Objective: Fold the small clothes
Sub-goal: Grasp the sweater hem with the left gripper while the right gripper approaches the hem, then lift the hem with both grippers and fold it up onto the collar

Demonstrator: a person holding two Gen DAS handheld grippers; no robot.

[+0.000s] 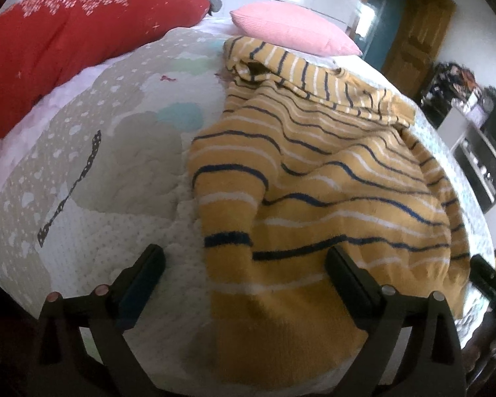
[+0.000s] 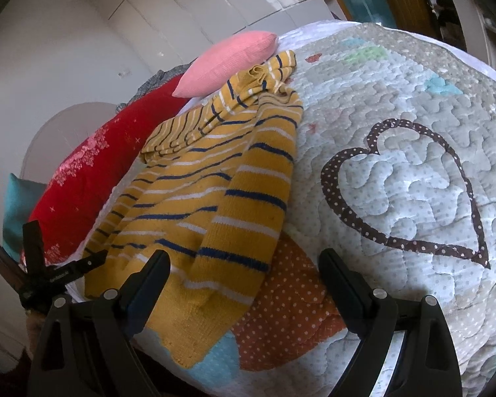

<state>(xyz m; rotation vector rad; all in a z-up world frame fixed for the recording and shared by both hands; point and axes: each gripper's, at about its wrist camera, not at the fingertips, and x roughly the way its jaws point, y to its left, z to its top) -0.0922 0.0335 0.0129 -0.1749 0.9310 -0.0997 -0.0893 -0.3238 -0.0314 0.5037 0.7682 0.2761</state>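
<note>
A mustard-yellow knit sweater (image 1: 330, 178) with navy and white stripes lies on the quilted bed, one sleeve folded over its body. It also shows in the right wrist view (image 2: 221, 192). My left gripper (image 1: 244, 258) is open and empty, hovering just above the sweater's near hem and left sleeve. My right gripper (image 2: 244, 264) is open and empty, hovering over the sweater's lower right edge beside the sleeve cuff. The tip of the right gripper (image 1: 489, 274) shows at the far right of the left wrist view.
The quilt (image 2: 413, 198) has a brown dotted heart outline and an orange dotted patch (image 2: 281, 314). A pink pillow (image 1: 294, 28) and a red cushion (image 1: 76, 43) lie at the head of the bed. A small black tripod (image 2: 46, 264) stands at the bed's left edge.
</note>
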